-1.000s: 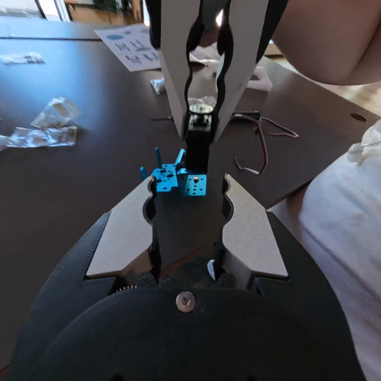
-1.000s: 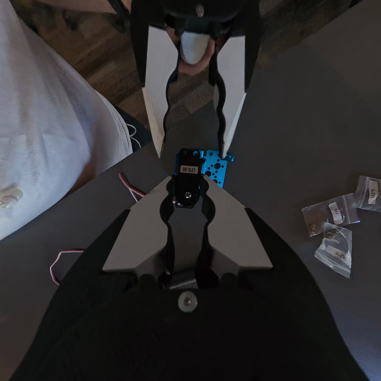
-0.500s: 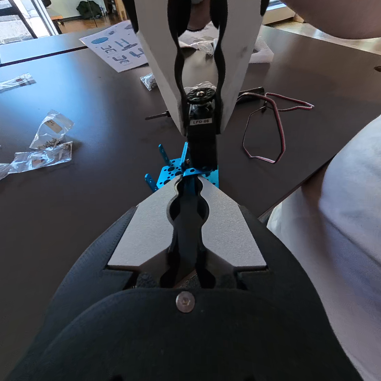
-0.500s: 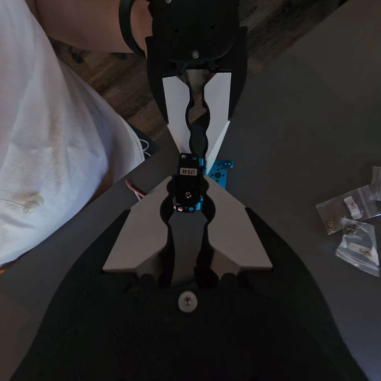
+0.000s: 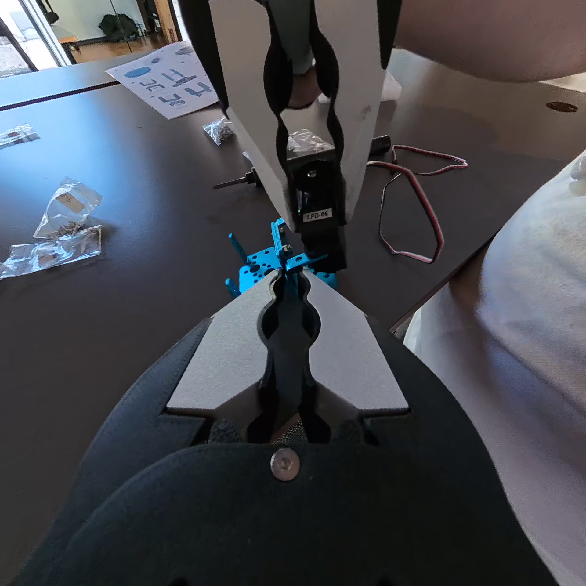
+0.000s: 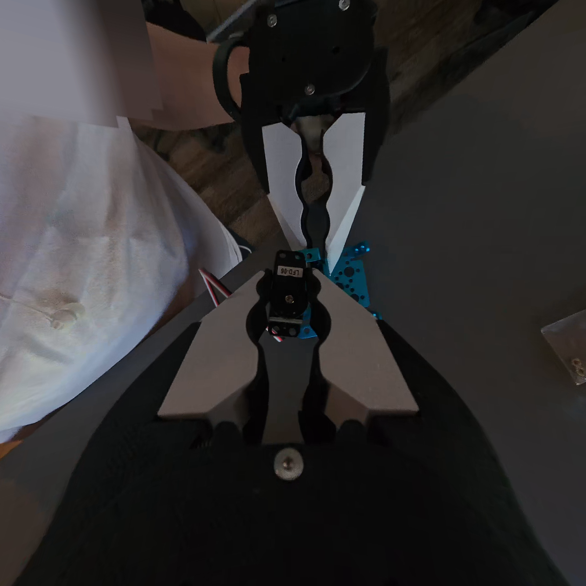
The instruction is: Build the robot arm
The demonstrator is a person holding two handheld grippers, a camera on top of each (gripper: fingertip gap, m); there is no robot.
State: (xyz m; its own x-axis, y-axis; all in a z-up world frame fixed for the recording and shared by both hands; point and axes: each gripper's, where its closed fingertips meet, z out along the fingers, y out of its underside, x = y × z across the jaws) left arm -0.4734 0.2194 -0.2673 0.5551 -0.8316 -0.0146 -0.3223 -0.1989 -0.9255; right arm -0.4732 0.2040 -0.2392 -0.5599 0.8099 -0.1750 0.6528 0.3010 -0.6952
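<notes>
A blue perforated metal bracket (image 5: 257, 269) sits on the dark table (image 5: 126, 317) near its front edge. My left gripper (image 5: 290, 274) is shut on an upright flange of the bracket. My right gripper (image 6: 288, 276) is shut on a black servo motor (image 6: 287, 295) with a white label, held upright against the bracket (image 6: 350, 279). In the left wrist view the right gripper (image 5: 312, 222) comes down from above with the servo (image 5: 320, 222). In the right wrist view the left gripper (image 6: 318, 250) points at the bracket from the far side.
The servo's red, white and black cable (image 5: 412, 215) loops on the table to the right. Small clear bags of hardware (image 5: 68, 212) lie at left, another (image 6: 567, 348) at right. A printed sheet (image 5: 168, 82) lies at the back. A person in a white shirt (image 5: 507, 348) stands at the table edge.
My left gripper has closed from open onto the blue bracket's flange. The right gripper has kept hold of the servo and tilted it against the bracket.
</notes>
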